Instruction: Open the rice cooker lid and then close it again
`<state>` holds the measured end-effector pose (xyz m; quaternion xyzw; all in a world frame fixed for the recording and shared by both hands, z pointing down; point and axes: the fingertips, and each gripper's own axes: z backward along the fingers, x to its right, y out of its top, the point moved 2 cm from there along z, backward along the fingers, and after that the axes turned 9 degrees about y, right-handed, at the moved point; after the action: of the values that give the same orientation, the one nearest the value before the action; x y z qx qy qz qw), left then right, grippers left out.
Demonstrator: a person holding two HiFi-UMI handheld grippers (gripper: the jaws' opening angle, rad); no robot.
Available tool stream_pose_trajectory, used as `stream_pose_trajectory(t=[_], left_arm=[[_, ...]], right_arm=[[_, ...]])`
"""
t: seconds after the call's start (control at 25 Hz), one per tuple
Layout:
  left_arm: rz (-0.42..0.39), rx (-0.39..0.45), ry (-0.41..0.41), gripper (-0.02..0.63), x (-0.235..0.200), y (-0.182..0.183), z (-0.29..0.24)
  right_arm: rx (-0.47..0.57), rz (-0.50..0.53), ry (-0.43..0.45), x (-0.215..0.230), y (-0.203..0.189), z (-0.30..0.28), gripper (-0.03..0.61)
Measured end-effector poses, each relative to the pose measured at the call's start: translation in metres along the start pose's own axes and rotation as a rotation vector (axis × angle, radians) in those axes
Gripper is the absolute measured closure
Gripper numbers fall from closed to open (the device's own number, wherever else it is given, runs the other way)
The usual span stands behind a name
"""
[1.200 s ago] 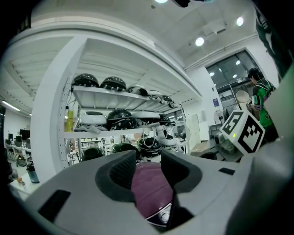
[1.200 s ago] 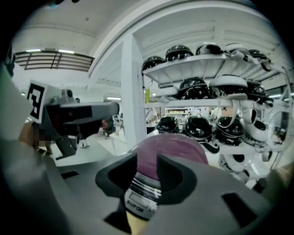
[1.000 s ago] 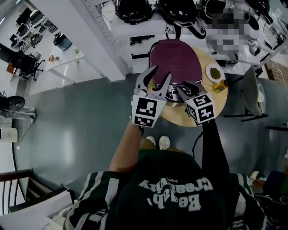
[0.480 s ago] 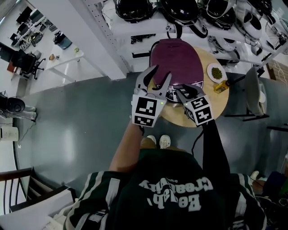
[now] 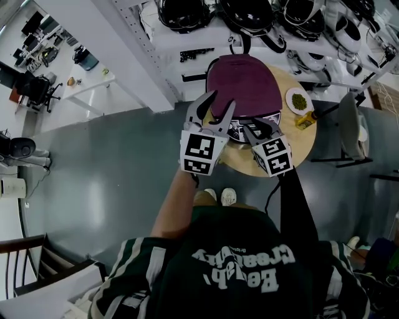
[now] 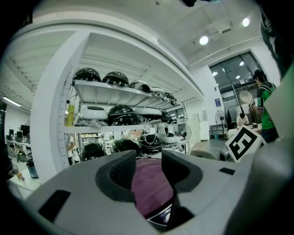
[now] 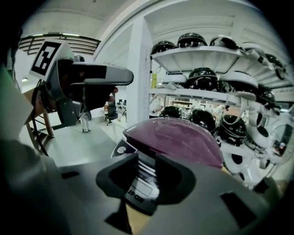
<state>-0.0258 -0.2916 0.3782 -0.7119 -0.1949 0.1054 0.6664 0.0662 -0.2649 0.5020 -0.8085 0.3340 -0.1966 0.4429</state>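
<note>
The rice cooker sits on the round wooden table with its maroon lid down. My left gripper hovers at the cooker's front left, open; the lid shows through its gap, untouched. My right gripper points down at the cooker's front control panel. Its jaws are closing a little. The panel shows in the gap and the pads press on nothing. In the right gripper view the lid domes just beyond the jaws, and the left gripper hangs at upper left.
A small plate of green food and a yellow bottle stand on the table's right side. White shelves of dark helmets rise right behind the cooker. A chair is at the right and a white pillar at the left.
The right gripper has edged slightly left along the cooker's front. The left gripper and the lid have stayed as they were.
</note>
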Motion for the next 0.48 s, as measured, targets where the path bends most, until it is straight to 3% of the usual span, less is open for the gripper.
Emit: stream_pose_trajectory(t=[0.48], left_arm=[[0.008,0.011,0.002,0.440,-0.0012,0.0057,-0.0006]], right_arm=[[0.001,-0.004,0.001,0.0025,0.0020,0.0014,0.460]])
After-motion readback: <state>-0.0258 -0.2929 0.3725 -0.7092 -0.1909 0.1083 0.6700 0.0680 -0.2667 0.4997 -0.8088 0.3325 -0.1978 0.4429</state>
